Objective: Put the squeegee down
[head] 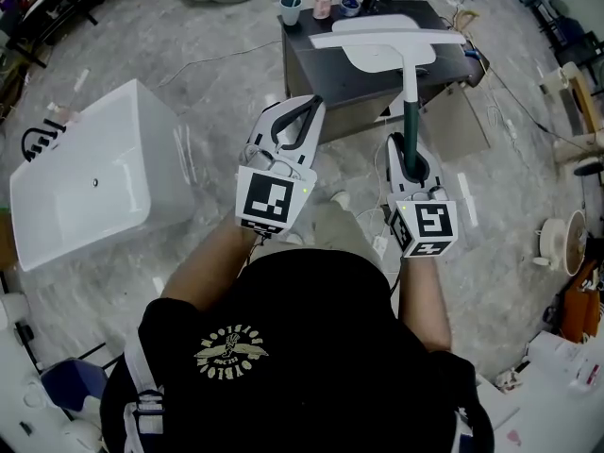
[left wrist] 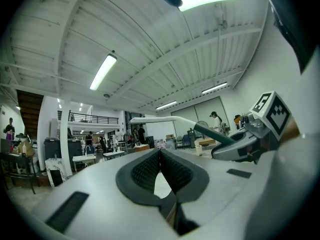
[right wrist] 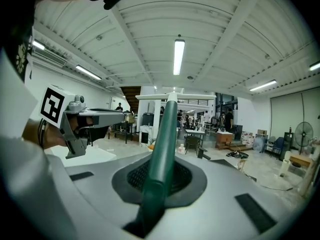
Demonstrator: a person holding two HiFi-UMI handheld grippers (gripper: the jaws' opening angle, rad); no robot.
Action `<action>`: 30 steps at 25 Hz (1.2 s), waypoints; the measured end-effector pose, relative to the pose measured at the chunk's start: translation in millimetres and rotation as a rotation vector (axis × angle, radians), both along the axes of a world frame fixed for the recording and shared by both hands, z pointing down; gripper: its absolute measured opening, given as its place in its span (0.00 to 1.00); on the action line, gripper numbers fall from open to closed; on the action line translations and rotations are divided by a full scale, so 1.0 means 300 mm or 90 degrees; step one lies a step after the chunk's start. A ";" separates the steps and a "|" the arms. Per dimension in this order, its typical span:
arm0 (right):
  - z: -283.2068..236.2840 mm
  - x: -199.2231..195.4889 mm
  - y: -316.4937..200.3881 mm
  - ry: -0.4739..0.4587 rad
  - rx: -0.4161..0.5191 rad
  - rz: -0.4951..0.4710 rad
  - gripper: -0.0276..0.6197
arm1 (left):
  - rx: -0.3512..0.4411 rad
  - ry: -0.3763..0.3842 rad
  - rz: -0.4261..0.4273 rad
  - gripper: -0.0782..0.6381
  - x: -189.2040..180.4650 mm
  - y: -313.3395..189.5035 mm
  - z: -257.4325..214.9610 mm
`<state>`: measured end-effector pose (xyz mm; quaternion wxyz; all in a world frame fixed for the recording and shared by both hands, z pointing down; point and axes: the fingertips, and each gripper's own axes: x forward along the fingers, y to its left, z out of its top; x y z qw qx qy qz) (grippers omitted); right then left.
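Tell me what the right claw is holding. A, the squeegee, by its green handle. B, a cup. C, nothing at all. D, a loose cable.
A: in the right gripper view, the right claw is shut on the green handle of the squeegee, whose white blade points away from the person.

The left gripper (left wrist: 160, 155) has its 2 dark pads pressed together at the tips, nothing between them. Just off to its right, the right gripper (left wrist: 221, 149) clamps the squeegee (left wrist: 165, 118) by its green handle, white blade stretching leftward beneath the ceiling light (left wrist: 103, 71).
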<state>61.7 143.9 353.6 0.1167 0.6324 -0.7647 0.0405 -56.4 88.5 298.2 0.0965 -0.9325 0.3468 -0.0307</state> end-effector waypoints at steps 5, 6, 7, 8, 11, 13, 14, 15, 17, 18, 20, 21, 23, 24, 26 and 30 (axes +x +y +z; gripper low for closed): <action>0.012 0.001 -0.075 -0.001 0.001 -0.014 0.11 | 0.001 -0.001 -0.010 0.14 0.010 -0.067 0.002; 0.013 0.004 -0.093 -0.002 0.002 -0.017 0.11 | 0.002 -0.002 -0.013 0.14 0.013 -0.082 0.002; 0.015 0.009 -0.113 -0.003 0.003 -0.019 0.11 | 0.003 -0.004 -0.016 0.14 0.017 -0.097 0.002; 0.019 0.016 -0.133 -0.002 0.004 -0.021 0.11 | 0.004 -0.006 -0.019 0.14 0.023 -0.114 0.003; 0.029 0.044 -0.197 -0.002 0.004 -0.026 0.11 | 0.005 -0.009 -0.027 0.14 0.050 -0.168 0.007; 0.035 0.072 -0.235 -0.005 0.002 -0.028 0.11 | 0.004 -0.010 -0.030 0.14 0.076 -0.201 0.007; 0.039 0.088 -0.252 -0.006 0.002 -0.030 0.11 | 0.004 -0.011 -0.030 0.14 0.091 -0.215 0.007; 0.042 0.104 -0.269 -0.007 0.002 -0.031 0.11 | 0.006 -0.012 -0.030 0.14 0.106 -0.229 0.007; 0.044 0.127 -0.304 -0.011 0.003 -0.034 0.11 | 0.007 -0.013 -0.031 0.14 0.133 -0.261 0.010; 0.046 0.138 -0.320 -0.013 0.003 -0.037 0.11 | 0.006 -0.014 -0.032 0.14 0.147 -0.278 0.013; 0.048 0.161 -0.349 -0.014 0.003 -0.041 0.11 | 0.003 -0.014 -0.033 0.14 0.178 -0.311 0.020; 0.048 0.172 -0.365 -0.015 0.003 -0.044 0.11 | 0.003 -0.013 -0.032 0.14 0.194 -0.328 0.024; 0.048 0.190 -0.403 -0.017 0.003 -0.048 0.11 | 0.009 -0.011 -0.031 0.14 0.222 -0.366 0.028; 0.050 0.200 -0.423 -0.018 0.003 -0.050 0.11 | 0.013 -0.010 -0.031 0.14 0.234 -0.386 0.030; 0.058 0.223 -0.464 -0.018 0.002 -0.054 0.11 | 0.015 -0.010 -0.032 0.14 0.259 -0.425 0.038; 0.063 0.255 -0.543 -0.024 0.000 -0.064 0.11 | 0.020 -0.011 -0.037 0.14 0.301 -0.503 0.046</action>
